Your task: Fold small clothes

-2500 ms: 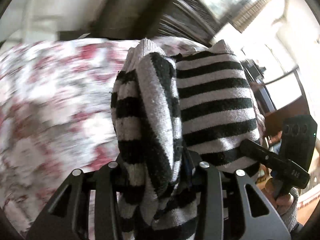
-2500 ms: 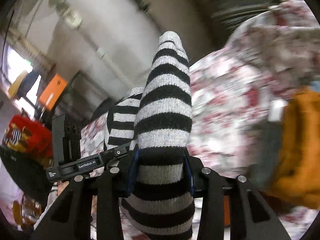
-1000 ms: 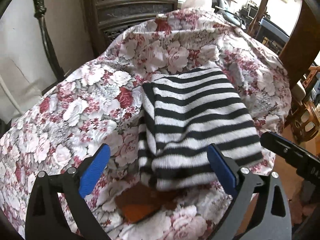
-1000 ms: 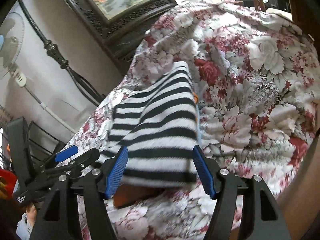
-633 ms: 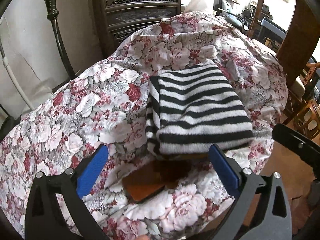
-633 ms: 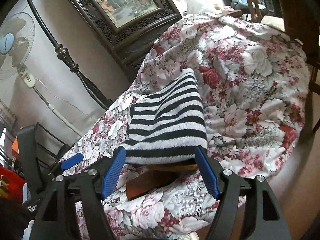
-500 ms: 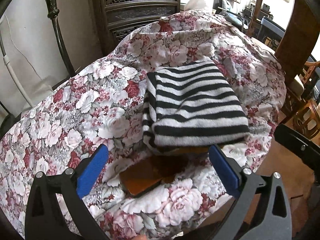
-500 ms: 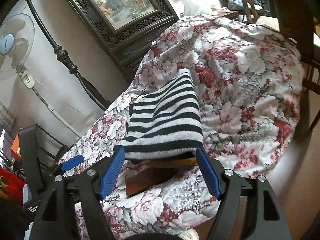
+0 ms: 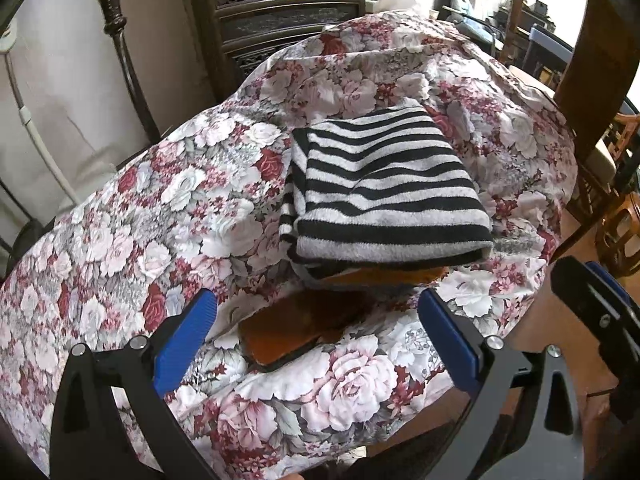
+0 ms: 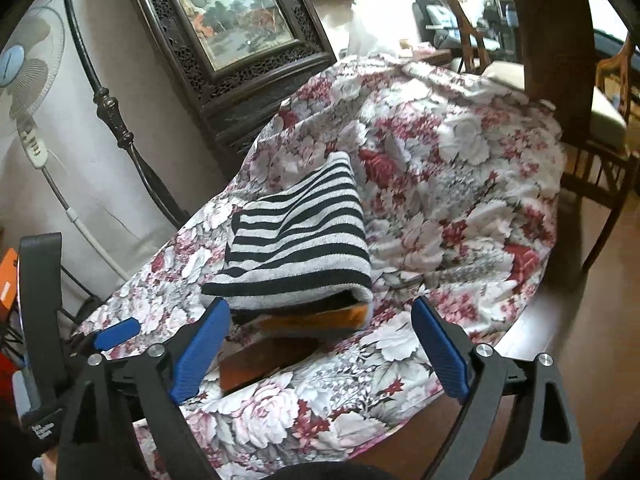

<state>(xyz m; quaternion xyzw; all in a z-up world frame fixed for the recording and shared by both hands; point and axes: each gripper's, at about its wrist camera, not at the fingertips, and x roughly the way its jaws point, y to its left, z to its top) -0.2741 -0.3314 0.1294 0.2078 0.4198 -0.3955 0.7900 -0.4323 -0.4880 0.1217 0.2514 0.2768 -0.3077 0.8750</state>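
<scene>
From the left wrist camera, the folded black-and-grey striped knit garment point(image 9: 384, 196) lies in the centre of the frame on a floral cloth of red and white roses point(image 9: 168, 216) that covers the table. Its near edge rests on a folded orange-brown garment point(image 9: 308, 324), which sticks out toward the bottom of the frame. The left gripper point(image 9: 316, 340) fills the lower part, its blue-padded jaws spread wide and released, with nothing pinched; the orange-brown cloth lies between and below them. A carved dark wooden frame point(image 9: 280, 8) stands at the top.

From the right wrist camera, the same striped garment point(image 10: 304, 236) sits at centre on the floral cloth point(image 10: 460, 184), over the orange-brown garment point(image 10: 316, 316). The right gripper point(image 10: 320, 344) at the bottom has just been opening; its jaws stand wide and grasp nothing. A pedestal fan point(image 10: 28, 72) stands at the upper left.
</scene>
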